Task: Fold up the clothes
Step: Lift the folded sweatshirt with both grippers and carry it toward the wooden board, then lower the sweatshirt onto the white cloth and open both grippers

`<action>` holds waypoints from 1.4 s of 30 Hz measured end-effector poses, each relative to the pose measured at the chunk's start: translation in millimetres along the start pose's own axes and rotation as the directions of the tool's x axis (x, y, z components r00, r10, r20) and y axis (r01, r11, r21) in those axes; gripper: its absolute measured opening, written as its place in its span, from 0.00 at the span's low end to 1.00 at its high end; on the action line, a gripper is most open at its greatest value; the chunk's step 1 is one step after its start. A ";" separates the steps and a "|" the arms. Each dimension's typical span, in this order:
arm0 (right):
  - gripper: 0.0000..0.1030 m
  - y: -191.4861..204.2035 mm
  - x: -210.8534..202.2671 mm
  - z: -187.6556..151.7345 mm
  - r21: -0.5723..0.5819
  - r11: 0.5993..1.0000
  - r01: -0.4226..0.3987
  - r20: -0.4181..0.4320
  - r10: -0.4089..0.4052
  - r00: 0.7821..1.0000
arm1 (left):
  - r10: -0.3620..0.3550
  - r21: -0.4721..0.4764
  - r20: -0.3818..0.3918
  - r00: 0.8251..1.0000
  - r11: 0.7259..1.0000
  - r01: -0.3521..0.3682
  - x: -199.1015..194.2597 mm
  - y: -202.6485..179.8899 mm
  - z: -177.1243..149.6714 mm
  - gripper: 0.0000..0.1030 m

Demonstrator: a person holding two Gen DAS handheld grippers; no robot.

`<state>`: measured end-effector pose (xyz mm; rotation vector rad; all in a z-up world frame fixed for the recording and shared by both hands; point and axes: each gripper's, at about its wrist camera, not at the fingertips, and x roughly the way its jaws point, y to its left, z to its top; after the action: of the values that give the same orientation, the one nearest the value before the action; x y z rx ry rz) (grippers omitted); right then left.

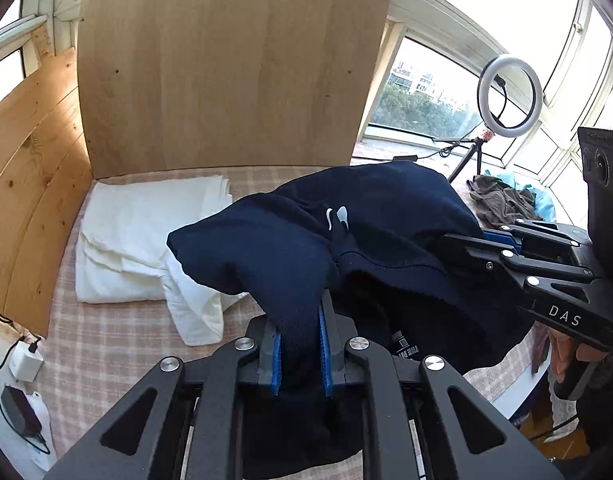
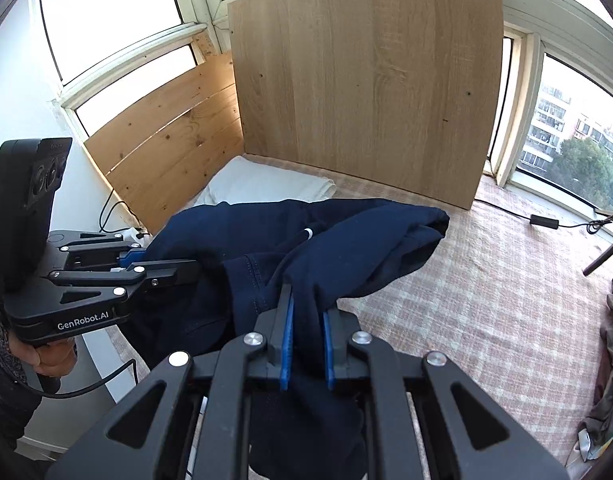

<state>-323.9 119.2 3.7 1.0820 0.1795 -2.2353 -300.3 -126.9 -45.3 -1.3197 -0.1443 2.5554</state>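
1. Left gripper (image 1: 300, 354) had its blue pads nearly together, pinching a fold of the navy garment (image 1: 290, 248) between them.
2. Beyond it, to the left, a folded white cloth (image 1: 146, 236) lay on the checked cover (image 1: 106, 344), against the upright wooden board (image 1: 230, 68).
3. The navy garment hung bunched in the air between both tools, above the cover, its far end drooping over the white cloth.
4. Right gripper (image 2: 306, 344) was likewise nearly closed, clamping another fold of the same garment.
5. Farther right, a ring light (image 1: 509, 92) stood by the window, with a crumpled grey-brown garment (image 1: 502, 200) lying near it.
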 end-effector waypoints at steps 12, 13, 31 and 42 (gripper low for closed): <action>0.11 53.3 69.6 113.1 -0.005 0.996 -0.089 0.080 0.089 0.993 | 0.128 -0.010 0.079 0.989 0.992 -0.128 -21.4 119.3 73.7 0.13; 0.11 56.5 80.5 120.7 0.002 0.995 -0.096 0.078 0.096 0.992 | 0.134 -0.015 0.072 0.988 0.991 -0.133 -15.5 132.2 80.0 0.13; 0.11 39.0 282.2 59.9 0.294 0.952 -0.090 -0.211 0.157 0.965 | 0.230 -0.021 -0.228 0.946 0.970 -0.241 140.6 267.6 48.8 0.15; 0.17 25.2 268.3 56.5 0.266 0.962 -0.068 -0.280 0.144 0.949 | 0.365 0.010 -0.180 0.913 0.929 -0.369 93.4 257.8 41.8 0.22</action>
<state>-468.2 -53.0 -155.4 1.5292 -0.0428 -2.0269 -433.6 -347.6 -147.6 -1.7212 0.1220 2.7169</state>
